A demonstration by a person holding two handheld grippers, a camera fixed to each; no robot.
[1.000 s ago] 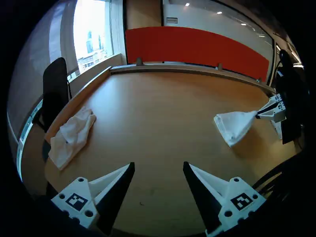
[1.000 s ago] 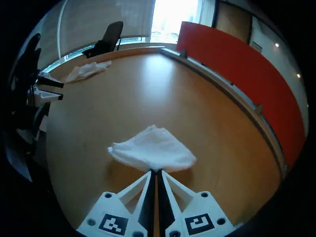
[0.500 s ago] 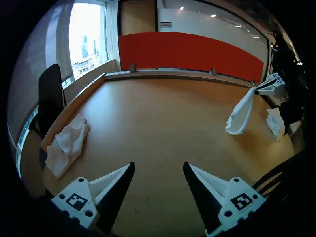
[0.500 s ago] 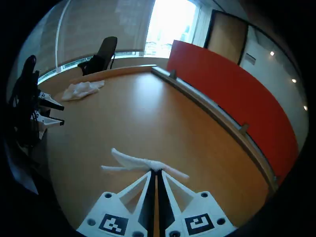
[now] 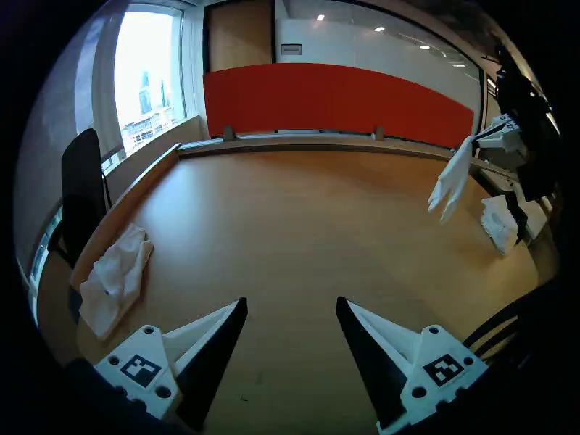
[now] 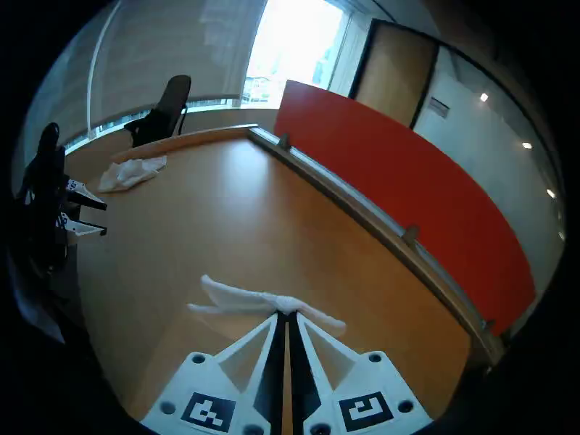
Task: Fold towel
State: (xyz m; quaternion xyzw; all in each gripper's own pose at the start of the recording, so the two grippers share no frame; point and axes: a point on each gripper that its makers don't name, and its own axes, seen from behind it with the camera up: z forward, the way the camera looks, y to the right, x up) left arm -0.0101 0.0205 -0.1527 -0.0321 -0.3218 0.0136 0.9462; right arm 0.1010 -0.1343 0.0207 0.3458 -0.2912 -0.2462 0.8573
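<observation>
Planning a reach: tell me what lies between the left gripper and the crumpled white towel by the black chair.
Bare orange-brown wooden tabletop separates the left gripper from the crumpled white towel, in the left gripper view.

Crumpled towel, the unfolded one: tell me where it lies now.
In the left gripper view the crumpled towel lies at the table's left edge, beside the black chair, across the table from the hanging towel.

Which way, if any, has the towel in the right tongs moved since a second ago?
Yes. The towel rose off the table and now hangs from the right tongs.
</observation>
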